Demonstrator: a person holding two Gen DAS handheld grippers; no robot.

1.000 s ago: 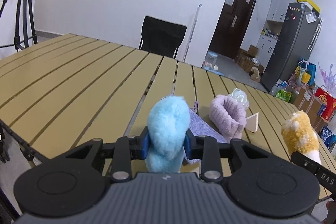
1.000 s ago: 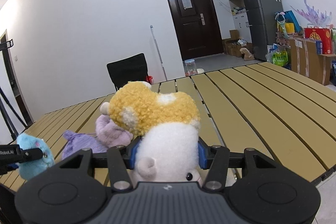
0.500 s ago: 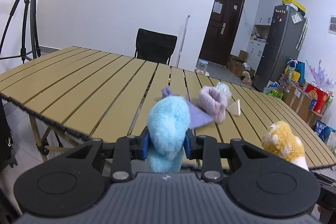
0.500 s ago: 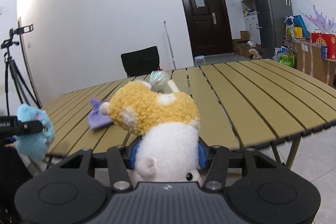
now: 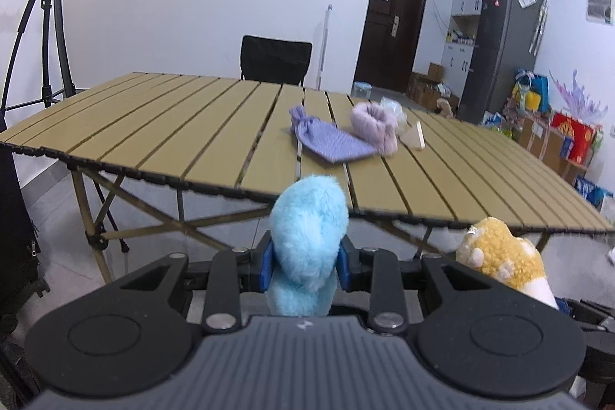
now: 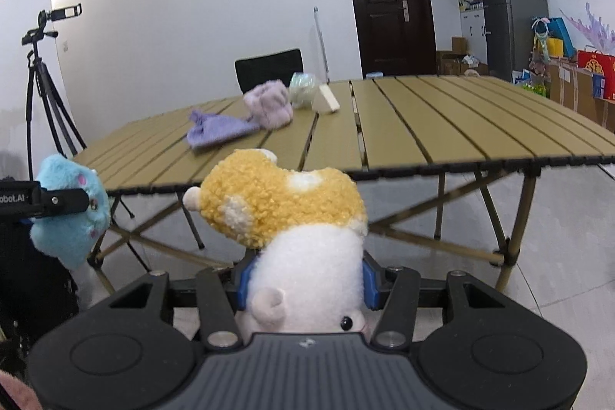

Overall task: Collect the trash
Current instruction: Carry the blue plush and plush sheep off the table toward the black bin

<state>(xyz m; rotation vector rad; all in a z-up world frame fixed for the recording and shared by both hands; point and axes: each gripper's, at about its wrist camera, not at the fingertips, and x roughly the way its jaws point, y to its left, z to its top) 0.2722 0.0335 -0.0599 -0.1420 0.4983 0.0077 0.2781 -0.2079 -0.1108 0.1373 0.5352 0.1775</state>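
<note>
My left gripper [image 5: 305,268] is shut on a fluffy blue plush toy [image 5: 307,241], held in front of and below the table's near edge. My right gripper [image 6: 305,281] is shut on a yellow and white plush toy [image 6: 284,210], also off the table. In the right wrist view the blue toy [image 6: 71,214] shows at the far left. In the left wrist view the yellow toy [image 5: 503,262] appears at the lower right. On the slatted table [image 5: 192,141] lie a purple cloth pouch [image 5: 330,141], a lilac fuzzy band [image 5: 374,125], a crumpled clear plastic wrapper [image 6: 303,89] and a pale wedge [image 5: 415,139].
A black chair [image 5: 275,62] stands behind the table. A camera tripod [image 5: 46,25] is at the left. A fridge [image 5: 499,45], a dark door [image 5: 396,18] and boxes and bags line the right wall. Folding table legs [image 6: 507,229] and tiled floor lie below.
Both grippers have drawn back from over the table to below its near edge, each keeping its plush toy. The table's items now lie farther away.
</note>
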